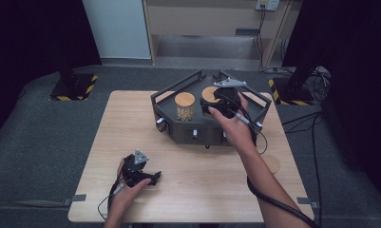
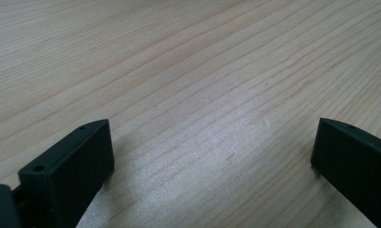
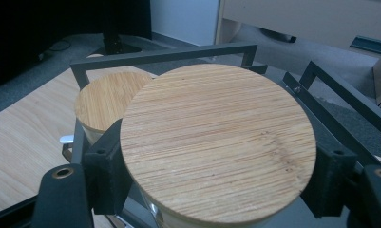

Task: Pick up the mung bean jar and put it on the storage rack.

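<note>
The right hand-held gripper [image 3: 216, 190] pinches the round wooden lid [image 3: 219, 142] of a jar in the black rack [image 1: 178, 130]. A second jar [image 1: 185, 106] stands just beside it. The left hand-held gripper [image 2: 212, 156] rests spread wide on the tabletop [image 2: 178, 57], holding nothing.

We had the high view looking forward and down from our side onto the whole wooden table [image 1: 131, 118], far enough off to take in the floor and the wall behind. Our left gripper view sat low and very close to the table's bare boards [image 2: 188, 71], looking along them. Our right gripper view looked slightly down, at close range, onto a round wooden lid [image 3: 216, 142] inside the dark metal rack [image 3: 164, 56]; the high view shared that rack [image 1: 188, 130] and lid [image 1: 209, 94].
</note>
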